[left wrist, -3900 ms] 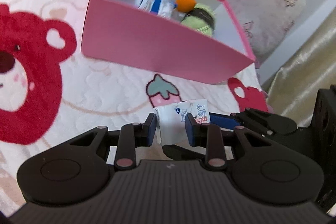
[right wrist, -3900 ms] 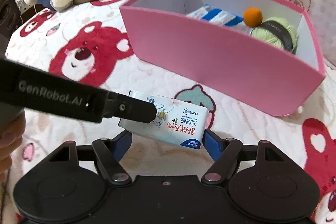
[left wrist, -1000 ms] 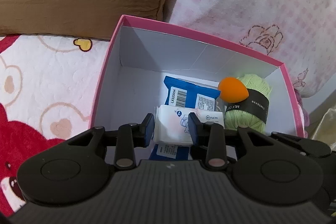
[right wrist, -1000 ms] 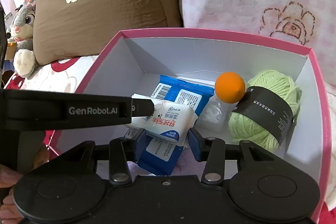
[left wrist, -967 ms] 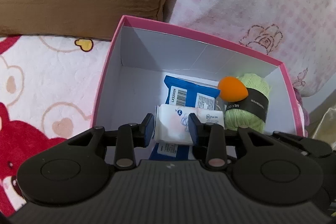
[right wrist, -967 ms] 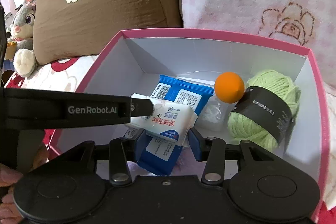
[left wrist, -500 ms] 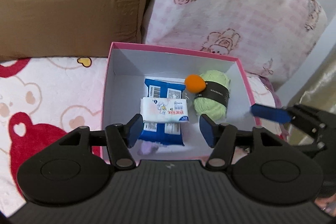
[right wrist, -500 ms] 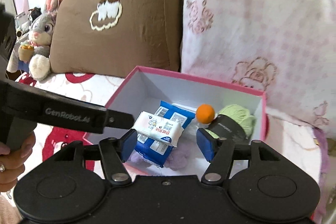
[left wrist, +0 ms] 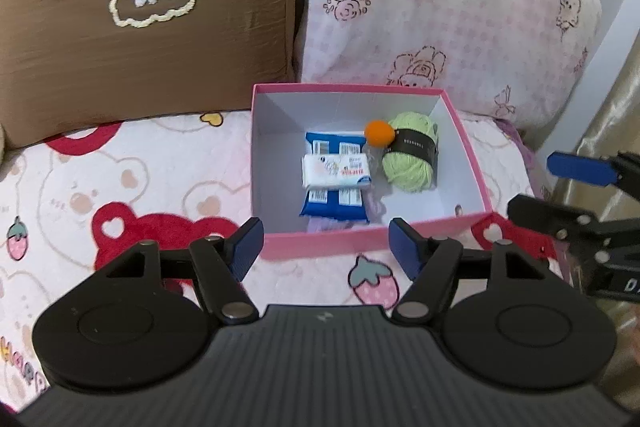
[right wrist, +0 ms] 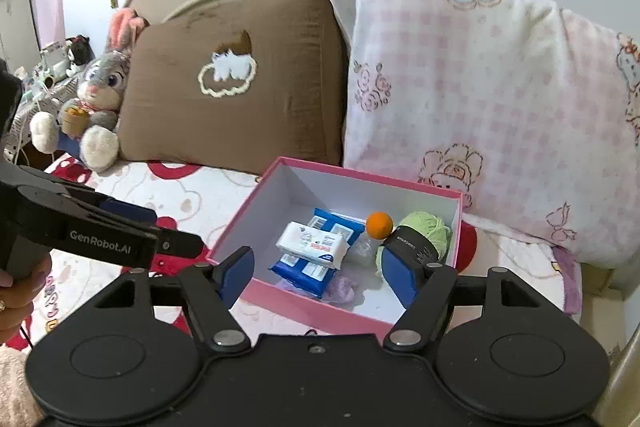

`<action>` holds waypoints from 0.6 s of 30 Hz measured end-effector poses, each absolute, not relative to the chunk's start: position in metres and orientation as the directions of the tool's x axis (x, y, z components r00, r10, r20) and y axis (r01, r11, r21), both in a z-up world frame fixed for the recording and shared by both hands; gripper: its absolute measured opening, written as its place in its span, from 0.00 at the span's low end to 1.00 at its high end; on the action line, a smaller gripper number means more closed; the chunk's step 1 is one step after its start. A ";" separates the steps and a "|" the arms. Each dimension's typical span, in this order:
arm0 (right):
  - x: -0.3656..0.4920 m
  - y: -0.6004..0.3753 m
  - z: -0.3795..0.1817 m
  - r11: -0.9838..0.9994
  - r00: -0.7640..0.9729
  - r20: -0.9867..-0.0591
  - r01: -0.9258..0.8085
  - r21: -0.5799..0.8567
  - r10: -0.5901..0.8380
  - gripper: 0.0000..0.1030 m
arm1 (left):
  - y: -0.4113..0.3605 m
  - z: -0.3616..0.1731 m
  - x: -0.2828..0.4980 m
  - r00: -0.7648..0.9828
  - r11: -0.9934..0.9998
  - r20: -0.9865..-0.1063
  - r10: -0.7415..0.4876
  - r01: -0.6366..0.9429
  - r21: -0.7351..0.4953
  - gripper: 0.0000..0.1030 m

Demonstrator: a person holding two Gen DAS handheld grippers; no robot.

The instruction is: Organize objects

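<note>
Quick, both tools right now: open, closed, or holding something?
Left tool: open, empty; jaws have just been opening.
Right tool: open, empty; jaws have just been opening.
Tissue pack lies in the pink box.

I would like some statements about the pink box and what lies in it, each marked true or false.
1. The white tissue pack lies on top of the blue pack. True.
2. The green yarn ball lies on the bedspread outside the pink box. False: it is inside the box.
3. The left hand-held gripper holds the white tissue pack. False: its jaws are open and empty.
4. The orange ball touches the yarn. True.
</note>
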State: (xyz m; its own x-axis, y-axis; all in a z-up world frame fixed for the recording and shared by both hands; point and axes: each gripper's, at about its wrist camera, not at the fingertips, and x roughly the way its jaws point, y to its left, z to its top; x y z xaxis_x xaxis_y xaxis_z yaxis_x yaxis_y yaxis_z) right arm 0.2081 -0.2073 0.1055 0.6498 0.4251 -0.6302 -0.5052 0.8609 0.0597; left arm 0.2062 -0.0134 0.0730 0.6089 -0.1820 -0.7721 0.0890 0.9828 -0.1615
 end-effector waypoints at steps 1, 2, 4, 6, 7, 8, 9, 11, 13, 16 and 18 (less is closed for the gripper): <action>0.203 -0.209 0.108 0.859 0.652 -0.626 -0.508 0.058 0.428 0.75 | -0.013 0.075 0.201 0.606 0.984 -0.775 -0.177 0.088 -0.156 0.67; 0.198 -0.209 0.111 0.859 0.655 -0.622 -0.509 0.057 0.429 0.75 | -0.013 0.077 0.196 0.602 0.985 -0.780 -0.170 0.085 -0.150 0.67; 0.189 -0.210 0.115 0.859 0.656 -0.619 -0.509 0.058 0.431 0.76 | -0.013 0.081 0.187 0.593 0.987 -0.789 -0.160 0.082 -0.139 0.68; 0.181 -0.212 0.117 0.858 0.662 -0.610 -0.511 0.056 0.435 0.76 | -0.013 0.082 0.178 0.587 0.989 -0.796 -0.148 0.076 -0.128 0.68; 0.176 -0.212 0.118 0.858 0.668 -0.602 -0.511 0.055 0.437 0.76 | -0.012 0.082 0.173 0.585 0.990 -0.799 -0.139 0.065 -0.125 0.68; 0.173 -0.213 0.119 0.859 0.673 -0.597 -0.509 0.055 0.437 0.76 | -0.011 0.082 0.168 0.581 0.991 -0.804 -0.130 0.052 -0.122 0.68; 0.169 -0.214 0.119 0.860 0.677 -0.592 -0.508 0.056 0.438 0.77 | -0.010 0.081 0.164 0.579 0.992 -0.806 -0.124 0.047 -0.118 0.68; 0.163 -0.217 0.118 0.862 0.679 -0.587 -0.503 0.064 0.441 0.77 | -0.009 0.080 0.154 0.582 0.993 -0.805 -0.115 0.043 -0.111 0.68; 0.156 -0.219 0.118 0.863 0.680 -0.584 -0.500 0.072 0.443 0.77 | -0.010 0.079 0.146 0.587 0.995 -0.804 -0.100 0.038 -0.096 0.68; 0.146 -0.223 0.117 0.862 0.682 -0.579 -0.501 0.074 0.446 0.80 | -0.008 0.079 0.137 0.594 0.994 -0.798 -0.102 0.025 -0.108 0.68; 0.140 -0.225 0.115 0.867 0.692 -0.575 -0.494 0.063 0.436 0.85 | -0.005 0.077 0.132 0.590 0.992 -0.800 -0.111 0.014 -0.127 0.68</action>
State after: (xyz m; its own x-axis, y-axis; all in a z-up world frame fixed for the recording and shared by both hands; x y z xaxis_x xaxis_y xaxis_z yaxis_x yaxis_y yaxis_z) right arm 0.1401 -0.2250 0.1150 0.6923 0.4364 -0.5747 -0.4944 0.8669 0.0628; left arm 0.1323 -0.0051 0.0769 0.5897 -0.1113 -0.7999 0.0144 0.9917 -0.1274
